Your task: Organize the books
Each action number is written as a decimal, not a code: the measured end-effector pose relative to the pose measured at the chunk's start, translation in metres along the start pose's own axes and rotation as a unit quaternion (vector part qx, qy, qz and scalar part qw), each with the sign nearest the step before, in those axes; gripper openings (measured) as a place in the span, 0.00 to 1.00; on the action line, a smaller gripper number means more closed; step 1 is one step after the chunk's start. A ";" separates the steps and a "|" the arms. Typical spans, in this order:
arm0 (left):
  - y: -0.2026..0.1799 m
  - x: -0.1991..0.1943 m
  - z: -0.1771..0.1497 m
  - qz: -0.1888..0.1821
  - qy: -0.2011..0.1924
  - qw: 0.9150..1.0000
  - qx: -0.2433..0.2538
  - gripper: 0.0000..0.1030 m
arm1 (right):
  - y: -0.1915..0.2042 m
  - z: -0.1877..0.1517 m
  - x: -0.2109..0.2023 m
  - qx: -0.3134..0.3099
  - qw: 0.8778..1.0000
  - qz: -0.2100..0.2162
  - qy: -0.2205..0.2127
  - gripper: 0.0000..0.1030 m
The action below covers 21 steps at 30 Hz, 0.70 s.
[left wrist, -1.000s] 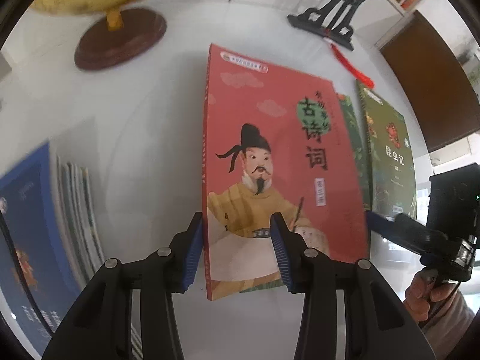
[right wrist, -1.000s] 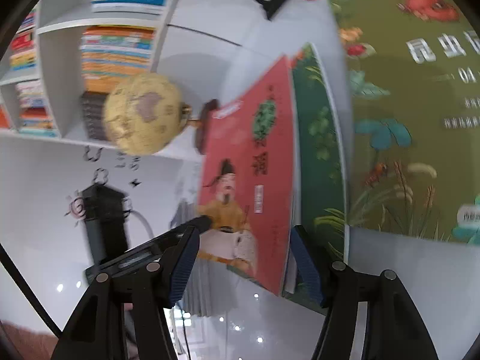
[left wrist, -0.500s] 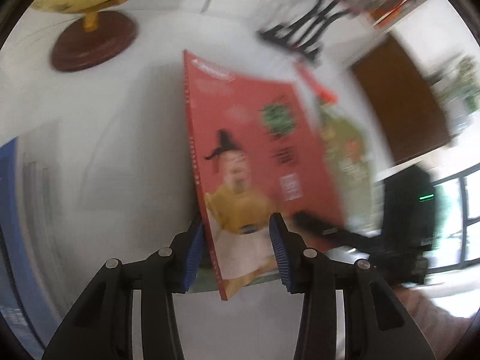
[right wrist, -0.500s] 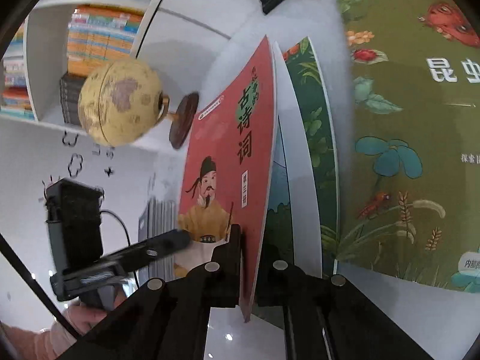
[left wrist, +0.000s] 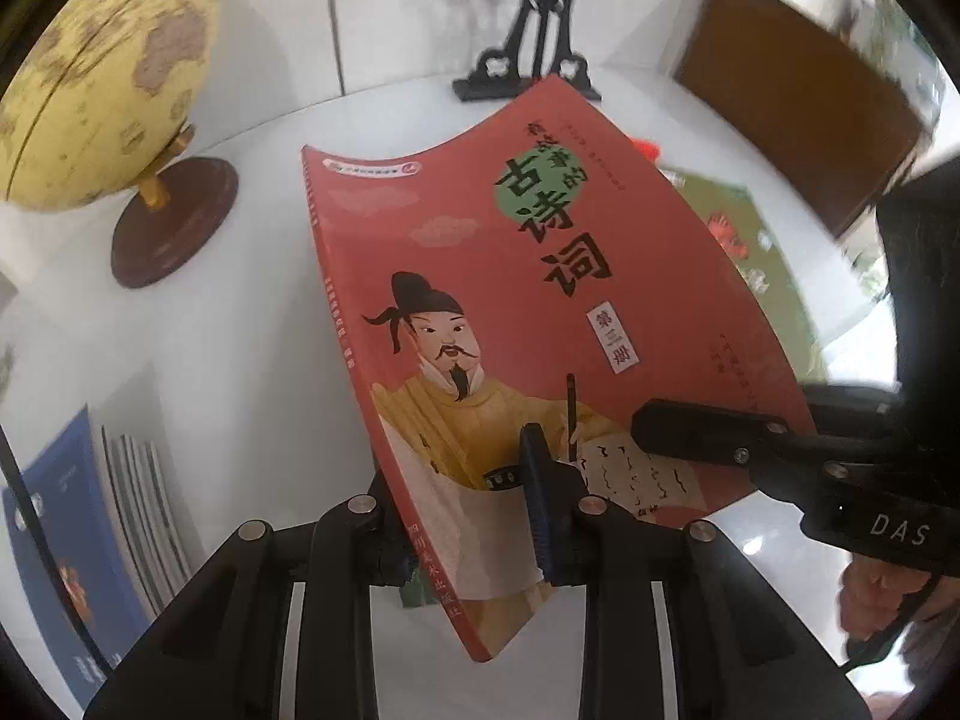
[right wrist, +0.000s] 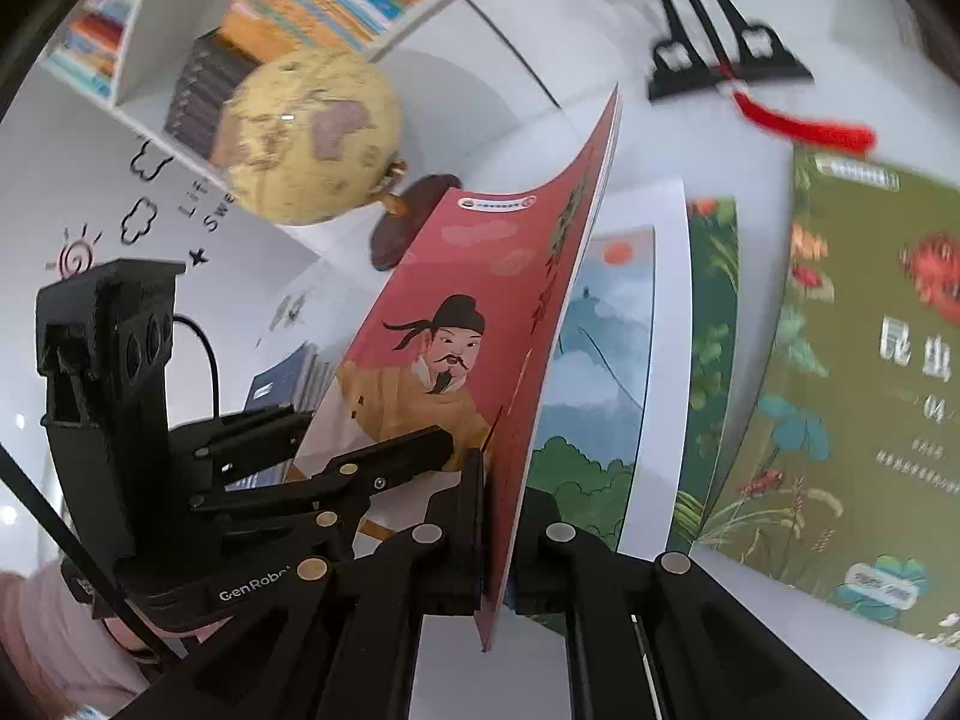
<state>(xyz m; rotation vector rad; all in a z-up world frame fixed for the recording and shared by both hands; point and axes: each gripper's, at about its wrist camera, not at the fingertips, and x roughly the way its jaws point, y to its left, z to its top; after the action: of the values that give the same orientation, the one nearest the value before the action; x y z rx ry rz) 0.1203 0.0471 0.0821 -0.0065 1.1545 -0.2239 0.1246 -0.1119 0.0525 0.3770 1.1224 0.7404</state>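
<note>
A: The red book (left wrist: 534,324) is up off the white bench (left wrist: 252,312), its cover bowing, the painted figure in yellow robes facing the left wrist camera.

B: And both tools are on it. The right tool (right wrist: 495,540) is clamped tight on the bottom edge, jaws pressed together with only the thin book between them.

A: The left tool (left wrist: 468,516) sits at the spine corner, jaws closing, the book between them. One blue pad lies against the cover; the other finger is hidden behind the book, so contact there is unclear.

B: From the left wrist view the right tool reaches in from the right, its black finger (left wrist: 690,432) flat on the cover near the lower corner.

A: Under the raised book a green-covered book (right wrist: 714,360) lies flat, and just beside it an olive-green book (right wrist: 852,396) with white characters.

B: A yellow globe (left wrist: 96,78) on a dark round base stands at the far left of the bench. A stack of blue books (left wrist: 72,540) leans at the near left.

A: Behind, a black ornamental stand (left wrist: 528,42), with a red tassel (right wrist: 804,126) trailing near the olive-green book.
</note>
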 end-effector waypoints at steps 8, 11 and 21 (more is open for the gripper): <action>0.002 -0.030 0.002 0.004 -0.028 1.000 -0.002 0.23 | 0.018 -0.005 -0.027 0.000 0.999 0.024 -0.029 0.05; 0.001 -0.044 0.006 0.003 -0.039 0.999 -0.012 0.23 | 0.026 -0.005 -0.038 0.004 0.999 0.033 -0.041 0.05; 0.022 -0.114 -0.005 0.031 -0.089 0.995 -0.037 0.23 | 0.093 0.008 -0.062 -0.044 0.995 0.060 -0.067 0.06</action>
<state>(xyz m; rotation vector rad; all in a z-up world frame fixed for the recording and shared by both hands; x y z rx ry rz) 0.0753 0.0897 0.1809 -0.0555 0.9838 -0.1225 0.0852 -0.0889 0.1556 0.4161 0.9432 0.8544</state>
